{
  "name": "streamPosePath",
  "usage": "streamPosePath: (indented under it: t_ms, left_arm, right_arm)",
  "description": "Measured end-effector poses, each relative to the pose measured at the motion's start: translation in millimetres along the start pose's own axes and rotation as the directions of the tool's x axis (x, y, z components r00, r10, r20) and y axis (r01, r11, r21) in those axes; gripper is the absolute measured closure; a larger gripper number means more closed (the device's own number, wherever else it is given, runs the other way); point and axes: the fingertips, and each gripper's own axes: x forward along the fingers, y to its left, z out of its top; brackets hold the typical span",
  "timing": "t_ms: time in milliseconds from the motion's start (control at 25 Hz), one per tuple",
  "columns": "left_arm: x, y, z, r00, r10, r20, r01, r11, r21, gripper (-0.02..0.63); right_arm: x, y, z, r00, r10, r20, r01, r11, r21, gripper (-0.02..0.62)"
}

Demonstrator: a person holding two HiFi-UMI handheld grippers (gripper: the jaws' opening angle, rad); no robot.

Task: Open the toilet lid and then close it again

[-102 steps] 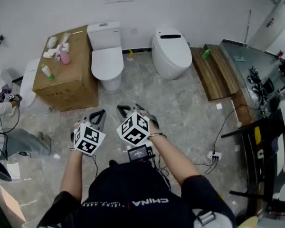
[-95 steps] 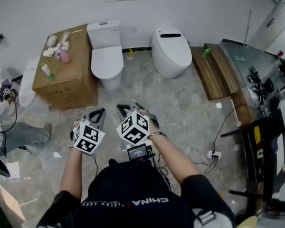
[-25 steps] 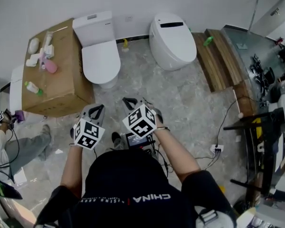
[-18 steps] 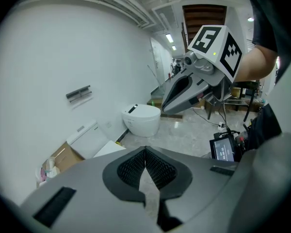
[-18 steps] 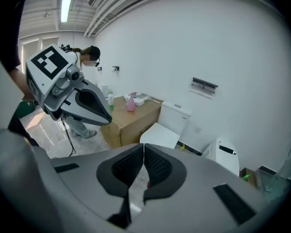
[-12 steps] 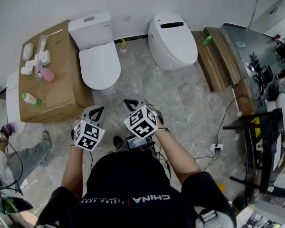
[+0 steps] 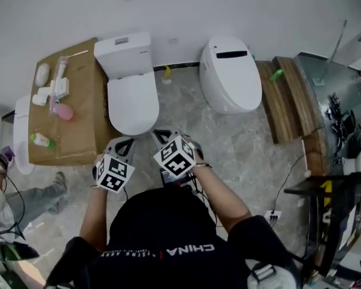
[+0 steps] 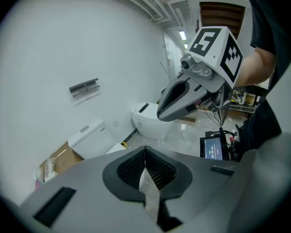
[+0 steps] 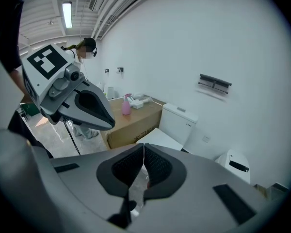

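Now that we have walked forward, the toilet (image 7: 130, 54), which stood well ahead of us a few seconds ago, sits just beyond our tools at twelve o'clock; its lid (image 7: 132, 101) lies flat on the bowl, so the opening has not begun. The left gripper (image 7: 123, 143) and the right gripper (image 7: 160, 135) ride side by side, both slanted down towards the lid's front edge at twelve; neither touches it yet. In each gripper's own view the ribbed pads are pressed together with nothing between them, so both tongs are clenched and empty. The cardboard box (image 7: 78, 110) with its pink bottle (image 7: 64, 111) has come round to ten o'clock, close against the bowl; the second toilet (image 7: 231, 77) stands apart at two o'clock. We judge the approach almost finished; what remains is to bring one tip under the front lip and lift; the box crowding the left side probably favours working from the front or right.
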Motion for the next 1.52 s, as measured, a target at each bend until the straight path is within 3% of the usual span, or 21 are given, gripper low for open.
streamPosePath:
  t_ms: [320, 520, 1200, 1520]
  left_arm:
    - [41.2, 35.1, 31.1, 0.997, 0.068, -0.028, -0.069, 0.997, -0.030, 0.595]
    - [48.3, 48.2, 25.8, 0.997, 0.071, -0.042, -0.073, 0.996, -0.059, 0.595]
    - [26.2, 101.5, 16.1, 0.999, -0.013, 0.034, 0.013, 1.000, -0.022, 0.595]
    - [22.1, 100.6, 15.2, 0.999, -0.019, 0.051, 0.022, 0.997, -0.068, 0.595]
  right_arm:
    - [28.0, -54.6, 19.4, 0.997, 0.083, 0.005, -0.083, 0.994, -0.065, 0.581]
    - [44.2, -60.0, 30.3, 0.994, 0.108, 0.007, -0.108, 0.992, -0.071, 0.581]
    - [71.0, -44.9, 77.3, 1.000, 0.004, 0.020, -0.004, 1.000, 0.011, 0.581]
    - [69.9, -45.5, 77.0, 1.000, 0.003, 0.002, -0.003, 1.000, -0.007, 0.580]
